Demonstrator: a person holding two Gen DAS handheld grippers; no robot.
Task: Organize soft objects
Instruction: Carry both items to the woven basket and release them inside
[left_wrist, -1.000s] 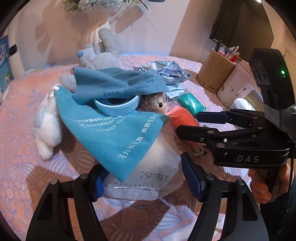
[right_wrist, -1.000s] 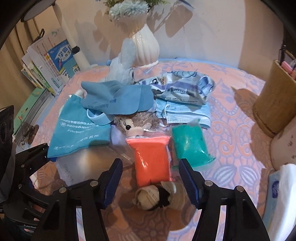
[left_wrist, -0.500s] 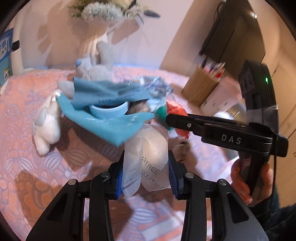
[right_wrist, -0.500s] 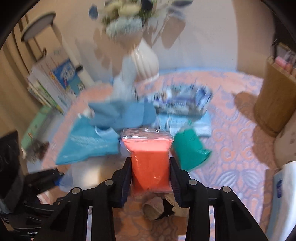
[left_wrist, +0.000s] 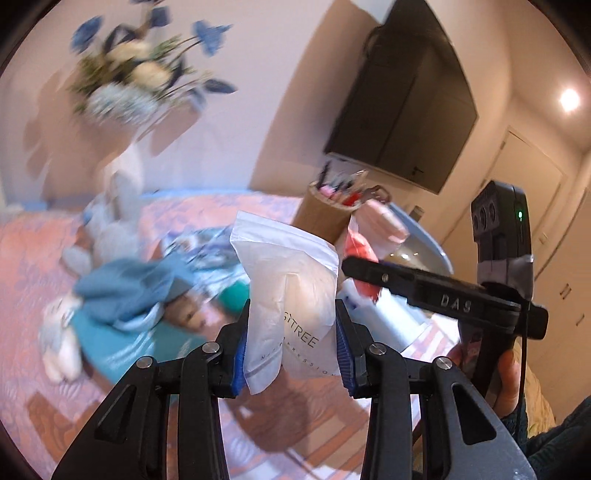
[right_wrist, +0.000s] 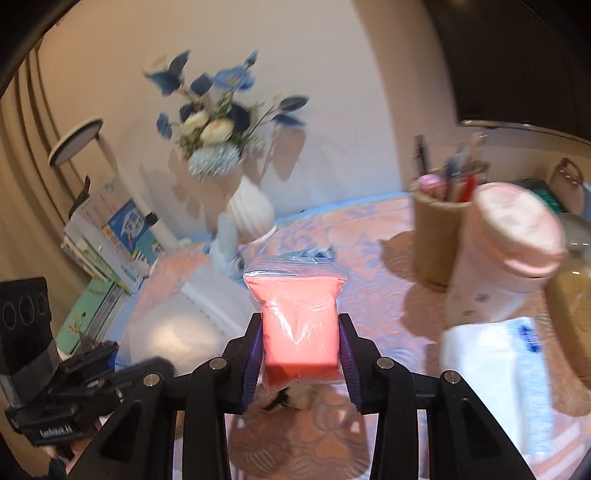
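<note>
Left wrist: one white pouch (left_wrist: 291, 295), one orange pouch (right_wrist: 299, 325)

Surface: table (right_wrist: 369, 258) under a pink patterned cloth
On it: vase (right_wrist: 251, 214), pen holder (right_wrist: 436, 236), soft toys (left_wrist: 59, 339), towels (left_wrist: 122, 288)

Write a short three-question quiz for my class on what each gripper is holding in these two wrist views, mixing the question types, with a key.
1. True or false: the left gripper is closed on a white zip bag that is lifted clear of the table.
2. What does the right gripper hold? A) a green packet B) an orange zip bag C) a grey plush toy
3. Fill in: in the right wrist view, the pen holder stands to the ___ of the orange zip bag.

Key: 1 true; 2 B; 3 right
</note>
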